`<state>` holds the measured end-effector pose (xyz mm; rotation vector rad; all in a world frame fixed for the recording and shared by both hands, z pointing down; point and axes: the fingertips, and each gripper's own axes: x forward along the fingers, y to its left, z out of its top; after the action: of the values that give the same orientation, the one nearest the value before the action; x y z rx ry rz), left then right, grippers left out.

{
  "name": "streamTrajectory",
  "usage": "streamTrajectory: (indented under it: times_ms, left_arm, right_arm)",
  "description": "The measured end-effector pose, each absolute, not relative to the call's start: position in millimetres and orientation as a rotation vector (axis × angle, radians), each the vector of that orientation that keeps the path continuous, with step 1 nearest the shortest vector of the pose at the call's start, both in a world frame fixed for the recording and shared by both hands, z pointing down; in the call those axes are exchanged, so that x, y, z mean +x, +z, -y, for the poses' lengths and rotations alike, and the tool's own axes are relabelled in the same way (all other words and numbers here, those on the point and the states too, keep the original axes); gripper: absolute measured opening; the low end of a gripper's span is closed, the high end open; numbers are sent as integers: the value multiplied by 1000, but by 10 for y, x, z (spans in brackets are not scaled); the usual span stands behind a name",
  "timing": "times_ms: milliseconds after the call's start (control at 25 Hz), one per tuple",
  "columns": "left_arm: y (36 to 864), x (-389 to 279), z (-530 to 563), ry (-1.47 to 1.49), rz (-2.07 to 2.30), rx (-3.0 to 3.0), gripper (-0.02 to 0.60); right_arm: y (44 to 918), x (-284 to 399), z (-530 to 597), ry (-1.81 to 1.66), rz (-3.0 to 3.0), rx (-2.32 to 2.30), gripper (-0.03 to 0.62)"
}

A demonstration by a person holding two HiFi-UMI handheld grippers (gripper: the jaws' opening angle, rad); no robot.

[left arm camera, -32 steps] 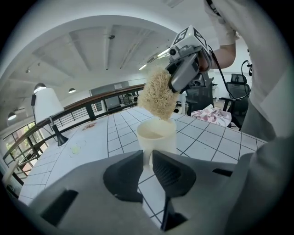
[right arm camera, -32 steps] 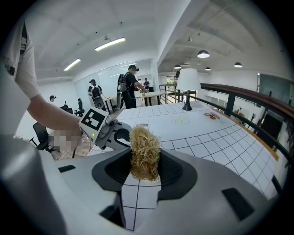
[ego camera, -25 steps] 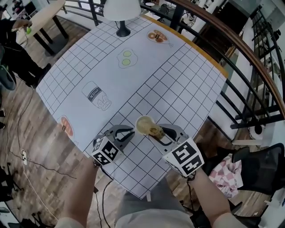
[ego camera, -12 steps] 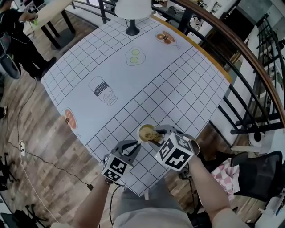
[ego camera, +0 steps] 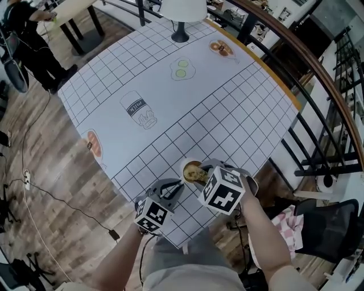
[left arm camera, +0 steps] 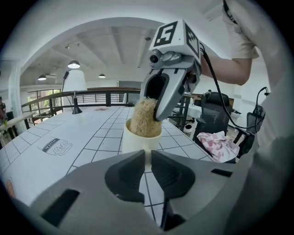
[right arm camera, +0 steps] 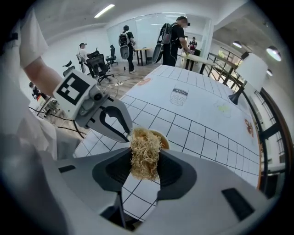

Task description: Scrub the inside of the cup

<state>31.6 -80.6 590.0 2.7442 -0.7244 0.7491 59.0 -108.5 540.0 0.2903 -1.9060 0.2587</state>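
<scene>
A cream cup stands on the grid-patterned table close to its near edge. My left gripper comes at the cup from the left; in the left gripper view its jaws are shut on a pale part low on the cup. My right gripper points steeply down over the cup and is shut on a wad of straw-coloured scrubbing fibre. The fibre wad sits in the cup's mouth and sticks up above the rim. The cup's inside is mostly hidden by it.
The table's near edge lies just behind both grippers. A white lamp stands at the far end. A dark railing runs along the right. A black chair with a pink cloth is at the lower right. People stand far off.
The right gripper has tipped over to point more steeply down, bringing the fibre wad onto the cup's mouth. The left gripper has shifted a little beside the cup.
</scene>
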Motion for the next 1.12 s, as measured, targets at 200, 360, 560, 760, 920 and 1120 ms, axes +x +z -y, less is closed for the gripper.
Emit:
streamTrajectory:
  times_ms: [200, 360, 560, 760, 920, 1120]
  left_arm:
    - [5881, 207, 673, 703, 665, 2753, 52]
    - [5876, 186, 644, 690, 624, 2754, 52]
    - [5874, 174, 667, 702, 629, 2750, 51]
    - [5892, 163, 663, 726, 645, 2749, 51]
    - [5902, 147, 648, 747, 648, 2774, 52]
    - [5875, 164, 678, 738, 651, 2795, 51]
  right_arm:
    - [5135, 593, 979, 239, 1889, 251, 152]
    - [5294, 560, 1042, 168, 1824, 244, 152]
    - [5673, 426, 1063, 140, 1777, 186, 152]
    - [5653, 437, 927, 223, 1834, 116, 149]
    - [5332, 464, 853, 225, 1884, 76, 149]
    - [5309, 537, 1048, 125, 1821, 173, 150]
